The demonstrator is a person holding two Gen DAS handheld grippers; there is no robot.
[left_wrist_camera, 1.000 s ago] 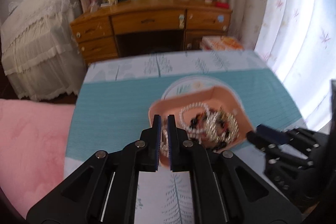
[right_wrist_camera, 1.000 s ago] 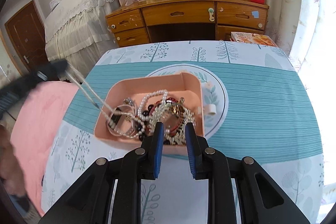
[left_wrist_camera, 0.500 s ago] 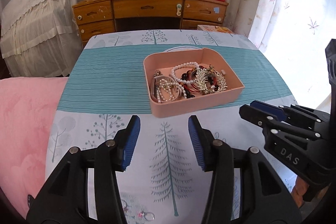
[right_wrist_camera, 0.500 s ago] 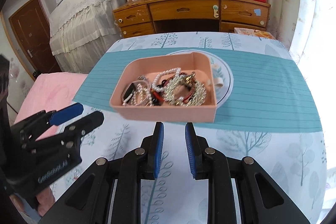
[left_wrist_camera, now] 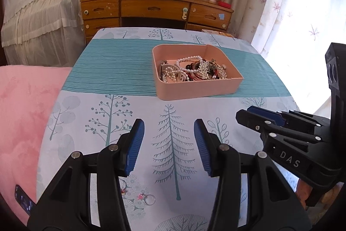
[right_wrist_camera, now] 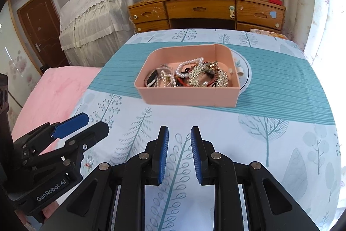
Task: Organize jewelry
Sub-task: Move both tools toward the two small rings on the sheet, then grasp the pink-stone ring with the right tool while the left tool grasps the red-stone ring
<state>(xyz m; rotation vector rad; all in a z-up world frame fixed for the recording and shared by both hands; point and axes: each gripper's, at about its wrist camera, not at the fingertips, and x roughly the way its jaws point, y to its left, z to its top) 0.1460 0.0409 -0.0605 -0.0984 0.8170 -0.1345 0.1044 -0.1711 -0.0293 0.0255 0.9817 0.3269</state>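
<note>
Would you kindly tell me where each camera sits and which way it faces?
Left wrist: on the left gripper, looking forward and down at the tablecloth; the right gripper shows at right.
Right wrist: on the right gripper, same direction; the left gripper shows at left.
Shared: the pink tray of jewelry and the wooden desk.

- "DAS" in white capitals on the black plastic right gripper (left_wrist_camera: 255,116), lower right of the left wrist view.
- "GenRobot.AI" in white on the black plastic left gripper (right_wrist_camera: 88,125), lower left of the right wrist view.
</note>
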